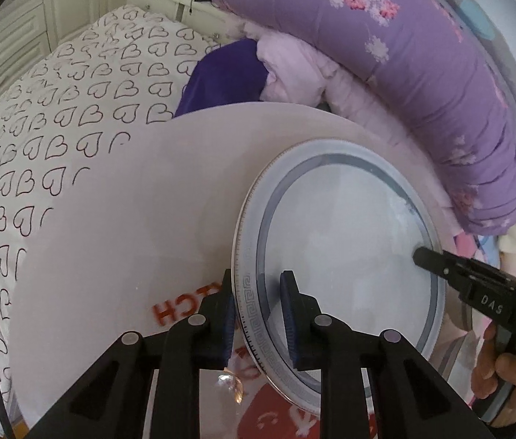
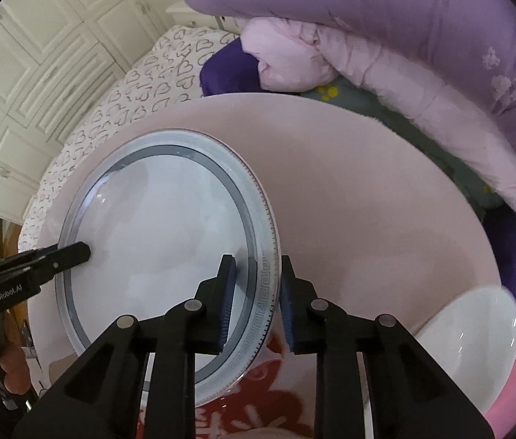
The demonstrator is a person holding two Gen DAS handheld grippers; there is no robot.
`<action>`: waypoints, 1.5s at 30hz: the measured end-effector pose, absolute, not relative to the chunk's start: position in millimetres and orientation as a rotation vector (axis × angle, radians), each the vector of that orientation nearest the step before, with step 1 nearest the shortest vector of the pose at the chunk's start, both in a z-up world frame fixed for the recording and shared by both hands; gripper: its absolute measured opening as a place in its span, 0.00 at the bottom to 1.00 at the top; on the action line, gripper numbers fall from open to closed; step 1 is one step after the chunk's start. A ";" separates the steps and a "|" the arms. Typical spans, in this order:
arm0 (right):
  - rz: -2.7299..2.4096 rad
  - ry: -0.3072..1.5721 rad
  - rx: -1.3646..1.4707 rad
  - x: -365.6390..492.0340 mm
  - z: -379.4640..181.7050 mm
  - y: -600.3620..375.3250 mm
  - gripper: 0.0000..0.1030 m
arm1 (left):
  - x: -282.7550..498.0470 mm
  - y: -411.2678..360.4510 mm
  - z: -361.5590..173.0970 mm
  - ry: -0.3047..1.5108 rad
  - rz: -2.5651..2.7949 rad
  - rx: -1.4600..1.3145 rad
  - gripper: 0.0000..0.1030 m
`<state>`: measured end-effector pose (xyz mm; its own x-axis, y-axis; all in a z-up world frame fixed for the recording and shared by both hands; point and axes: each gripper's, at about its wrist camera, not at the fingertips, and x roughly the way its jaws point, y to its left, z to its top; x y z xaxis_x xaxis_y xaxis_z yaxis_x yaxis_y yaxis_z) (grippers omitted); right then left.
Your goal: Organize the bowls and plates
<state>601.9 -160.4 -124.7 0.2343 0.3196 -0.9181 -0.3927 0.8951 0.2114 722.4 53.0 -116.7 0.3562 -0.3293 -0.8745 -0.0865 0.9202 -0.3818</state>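
A white plate with a grey ring and a Greek-key rim [image 1: 346, 252] [image 2: 155, 241] is held tilted above a round pale pink table [image 1: 130, 219] [image 2: 367, 219]. My left gripper [image 1: 258, 314] straddles the plate's left rim, one finger on each face, shut on it. My right gripper [image 2: 256, 300] straddles the opposite rim the same way, shut on it. Each gripper shows in the other's view: the right one [image 1: 441, 263], the left one [image 2: 64, 256]. A white bowl [image 2: 466, 340] sits on the table at the right.
A bed with a heart-print sheet [image 1: 56, 128] lies behind the table. A purple quilt [image 1: 422, 55], a pink quilt [image 2: 386, 73] and a dark purple cloth [image 1: 225, 73] are piled at the back right. White cabinets [image 2: 38, 55] stand at the left.
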 end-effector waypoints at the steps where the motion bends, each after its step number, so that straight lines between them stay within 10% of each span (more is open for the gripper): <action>1: 0.491 1.238 -0.065 599.3 -123.8 -160.1 0.22 | 718.7 55.7 -114.0 1.201 -0.162 -0.396 0.17; 45: 0.491 1.056 0.071 319.8 -67.9 -164.8 0.20 | 363.2 126.7 1.7 1.031 -0.171 -0.345 0.18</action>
